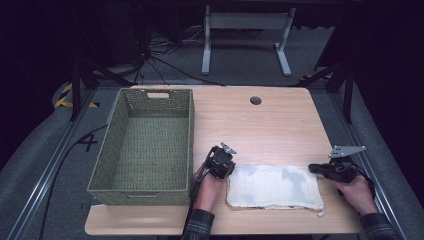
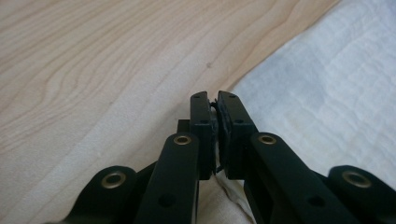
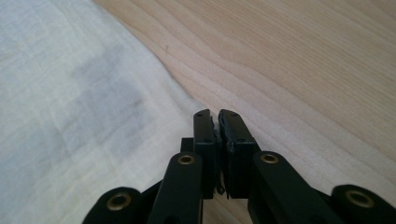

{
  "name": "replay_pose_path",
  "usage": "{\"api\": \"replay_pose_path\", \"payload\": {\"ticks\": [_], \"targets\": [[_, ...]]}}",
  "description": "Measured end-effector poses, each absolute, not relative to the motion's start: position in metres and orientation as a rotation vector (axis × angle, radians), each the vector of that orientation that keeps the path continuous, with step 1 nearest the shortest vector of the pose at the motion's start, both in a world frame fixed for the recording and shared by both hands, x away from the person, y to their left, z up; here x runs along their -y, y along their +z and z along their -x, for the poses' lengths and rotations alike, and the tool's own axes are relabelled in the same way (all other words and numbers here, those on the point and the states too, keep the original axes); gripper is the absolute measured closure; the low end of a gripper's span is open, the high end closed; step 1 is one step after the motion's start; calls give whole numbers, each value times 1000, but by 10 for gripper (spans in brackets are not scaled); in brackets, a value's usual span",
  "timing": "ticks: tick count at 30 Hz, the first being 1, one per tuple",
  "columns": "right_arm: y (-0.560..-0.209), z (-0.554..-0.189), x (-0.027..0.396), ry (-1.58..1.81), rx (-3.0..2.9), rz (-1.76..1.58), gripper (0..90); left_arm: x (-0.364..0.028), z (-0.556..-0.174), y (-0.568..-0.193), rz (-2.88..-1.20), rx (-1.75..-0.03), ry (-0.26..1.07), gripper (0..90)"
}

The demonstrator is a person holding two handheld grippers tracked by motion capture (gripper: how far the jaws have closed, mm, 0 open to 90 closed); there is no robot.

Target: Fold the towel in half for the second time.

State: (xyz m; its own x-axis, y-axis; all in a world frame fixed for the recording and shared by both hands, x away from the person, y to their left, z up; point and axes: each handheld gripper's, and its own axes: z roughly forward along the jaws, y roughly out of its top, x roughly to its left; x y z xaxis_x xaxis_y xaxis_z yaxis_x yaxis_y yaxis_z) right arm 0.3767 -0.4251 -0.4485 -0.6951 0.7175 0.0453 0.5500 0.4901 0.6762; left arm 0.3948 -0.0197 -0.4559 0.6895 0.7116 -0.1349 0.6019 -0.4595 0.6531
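A white cloth (image 1: 272, 187) with faint grey patches lies folded flat near the front of the wooden table (image 1: 260, 130). My left gripper (image 1: 230, 173) sits low at the cloth's far left corner. In the left gripper view its jaws (image 2: 215, 100) stand together on the edge of the cloth (image 2: 327, 93), which runs in beneath them. My right gripper (image 1: 313, 168) is at the far right corner. In the right gripper view its jaws (image 3: 216, 116) are likewise pressed together where the edge of the cloth (image 3: 70, 93) reaches them. Both are shut on the cloth.
A green woven basket (image 1: 192, 135) with nothing in it stands on the left half of the table, close beside my left hand. A round cable hole (image 1: 255, 100) sits near the far edge. Bare wood lies beyond the cloth.
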Motion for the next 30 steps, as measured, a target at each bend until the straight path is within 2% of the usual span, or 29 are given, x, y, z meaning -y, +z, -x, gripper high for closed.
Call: {"api": "replay_pose_path", "payload": {"ticks": [6, 19, 30], "targets": [[-441, -384, 427, 1017, -2446, -1078, 860, 15, -403, -445, -2134, -1016, 193, 858], [-422, -400, 427, 1058, -2349, -1051, 861, 15, -409, -417, -2092, -1011, 301, 858], [-419, -365, 429, 1077, -2370, -1018, 860, 12, -370, -416, -2100, -971, 344, 856]]}}
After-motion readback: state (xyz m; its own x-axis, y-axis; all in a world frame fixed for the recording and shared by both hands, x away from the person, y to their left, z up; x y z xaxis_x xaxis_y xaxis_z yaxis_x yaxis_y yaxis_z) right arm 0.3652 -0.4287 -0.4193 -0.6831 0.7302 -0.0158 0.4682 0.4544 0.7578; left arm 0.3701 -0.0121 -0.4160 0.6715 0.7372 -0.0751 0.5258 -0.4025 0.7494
